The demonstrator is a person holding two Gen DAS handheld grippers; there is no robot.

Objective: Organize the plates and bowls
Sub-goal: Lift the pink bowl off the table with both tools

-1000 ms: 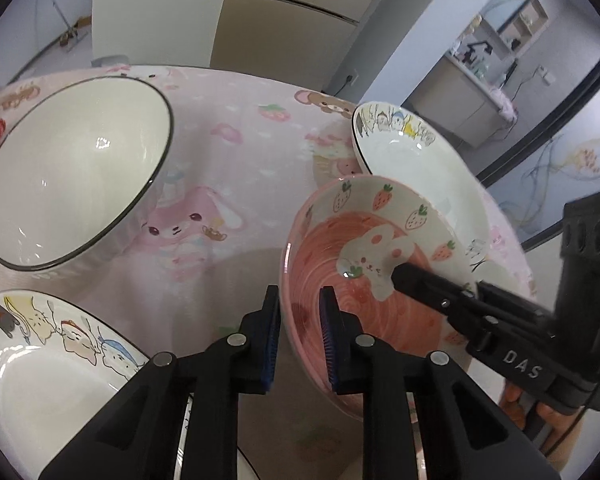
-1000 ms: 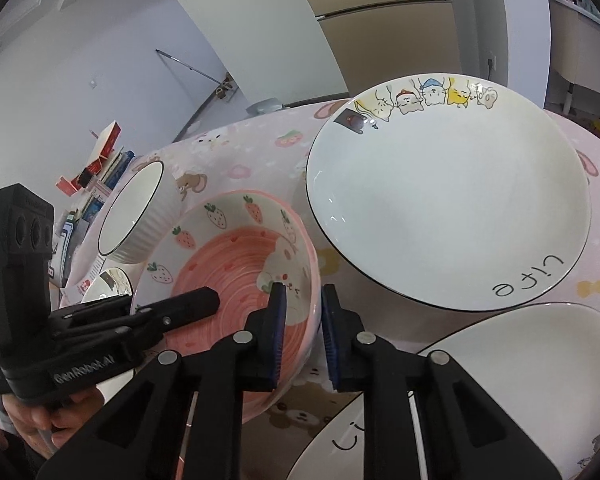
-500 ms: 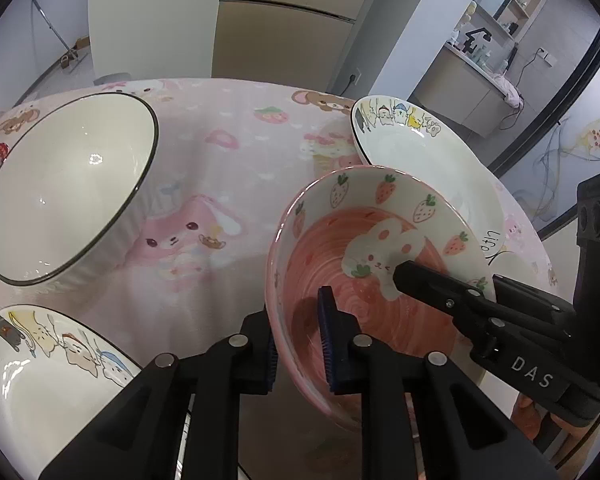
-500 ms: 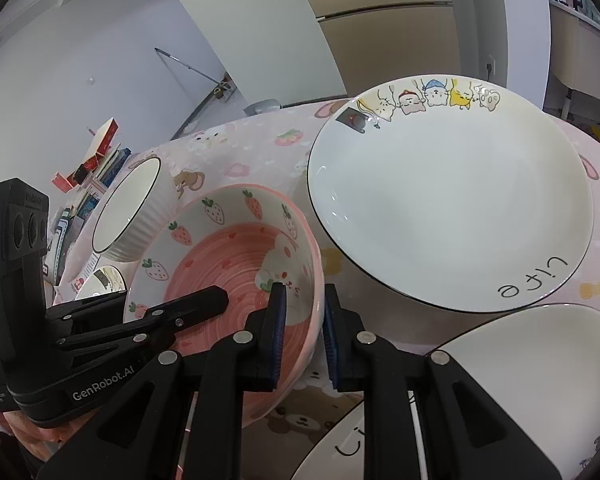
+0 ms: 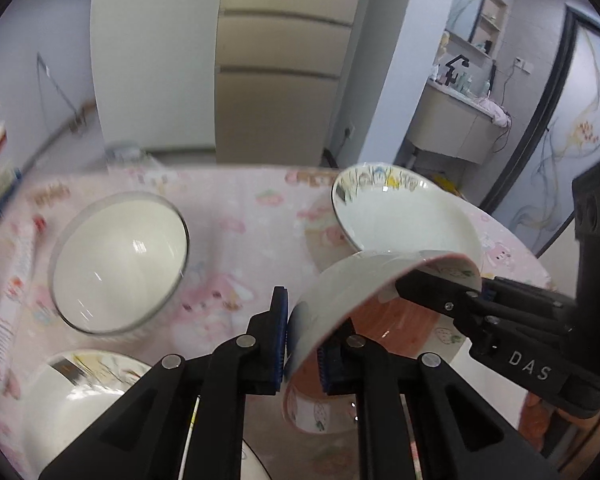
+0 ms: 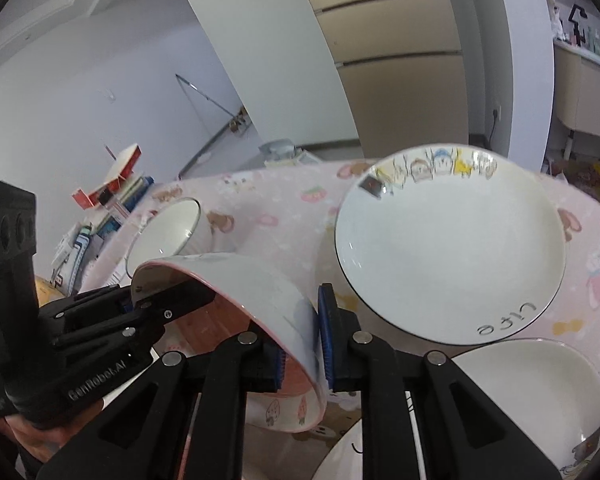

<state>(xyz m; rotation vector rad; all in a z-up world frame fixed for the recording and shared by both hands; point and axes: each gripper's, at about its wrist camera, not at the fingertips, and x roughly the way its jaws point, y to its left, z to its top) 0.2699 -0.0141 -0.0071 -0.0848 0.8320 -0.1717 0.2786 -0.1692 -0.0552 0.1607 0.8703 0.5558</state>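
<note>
Your bowl [image 5: 342,300] hides part of the far plate [image 5: 404,216]; the near plate [image 5: 80,400] runs off the frame, and motion blurs the box [image 5: 8,308] at left

Clamped at its rim in the left gripper [image 5: 302,344], the strawberry bowl [image 5: 340,292] looks like glazed ceramic, glossy white outside and pink within. The gripper's fingers [image 5: 228,380] are matt black plastic with ridged blue pads and small metal pins. Ahead of it, the white ribbed bowl [image 5: 120,264] and cartoon-rimmed plate [image 6: 448,264] gleam smooth and shiny on a soft-looking pink printed tablecloth [image 5: 240,216].
</note>
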